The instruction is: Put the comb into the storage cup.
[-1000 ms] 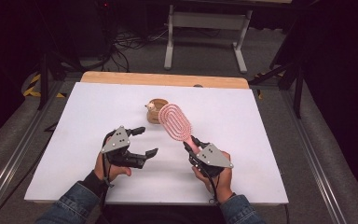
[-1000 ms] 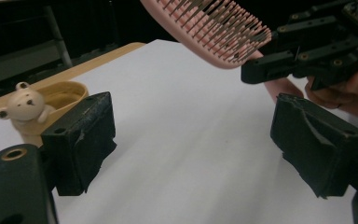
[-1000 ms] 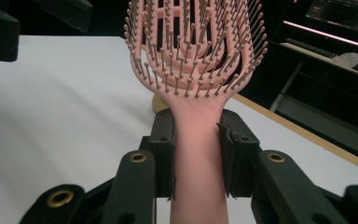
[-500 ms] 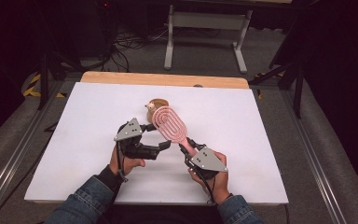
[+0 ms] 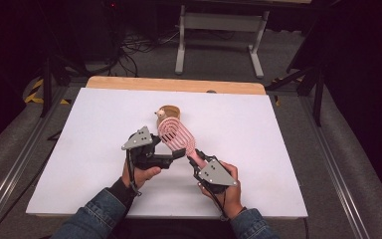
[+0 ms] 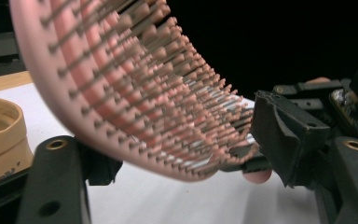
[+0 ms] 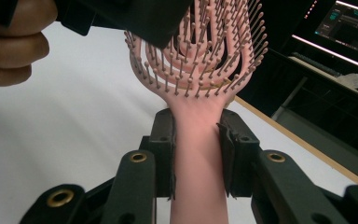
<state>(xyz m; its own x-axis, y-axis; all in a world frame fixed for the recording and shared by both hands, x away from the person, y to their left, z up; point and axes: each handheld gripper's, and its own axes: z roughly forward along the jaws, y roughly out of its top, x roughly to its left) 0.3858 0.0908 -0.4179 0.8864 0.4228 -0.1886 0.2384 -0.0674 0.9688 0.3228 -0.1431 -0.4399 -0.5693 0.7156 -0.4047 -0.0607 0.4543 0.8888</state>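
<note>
White table [image 5: 79,164], dark room behind.

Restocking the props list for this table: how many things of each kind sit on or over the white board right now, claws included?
Pink plastic vented hairbrush: 1
Tan round wooden bowl: 1
Black two-jaw claws, left claw and right claw: 2
Total: 4

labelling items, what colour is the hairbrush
Pink plastic vented hairbrush, bristles included; clearest in the right gripper view.
</note>
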